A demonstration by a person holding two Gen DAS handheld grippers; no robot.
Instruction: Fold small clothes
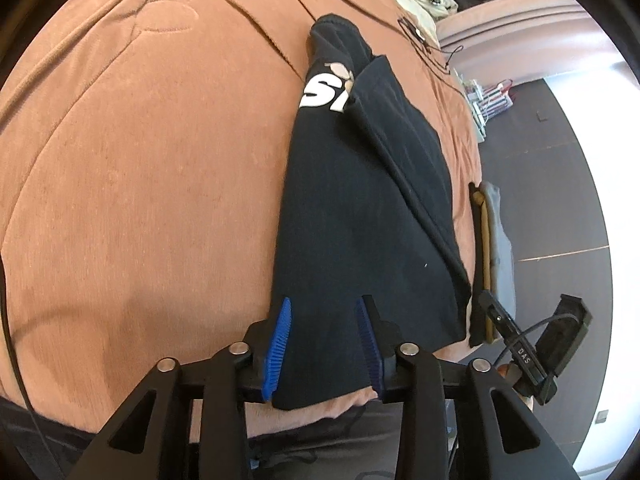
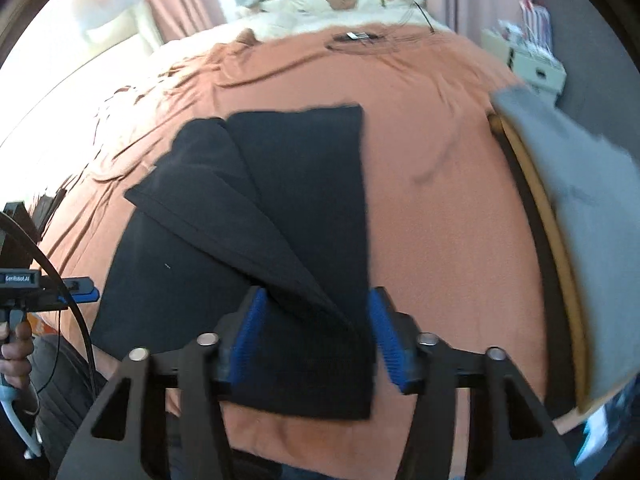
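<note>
A black garment [image 1: 352,208] with white lettering [image 1: 320,98] lies folded lengthwise on the orange-brown bed cover [image 1: 140,168]. A flap is folded diagonally over its right side. My left gripper [image 1: 324,300] hovers over the garment's near end, jaws apart, the cloth lying flat beneath them. In the right wrist view, the same garment [image 2: 288,184] runs away from my right gripper [image 2: 318,294]. That gripper is open and straddles the near end, where a raised fold of cloth stands between the blue pads [image 2: 250,332] without being pinched. My left gripper's blue fingertip [image 2: 82,295] shows at the left edge.
A grey folded cloth [image 2: 580,200] rests on a wood-rimmed board [image 2: 540,216] at the bed's right edge. A cream patterned blanket [image 2: 340,4] and cables [image 2: 356,36] lie at the far end. A hand [image 2: 16,352] holds the left tool. Dark floor [image 1: 560,200] lies beyond the bed.
</note>
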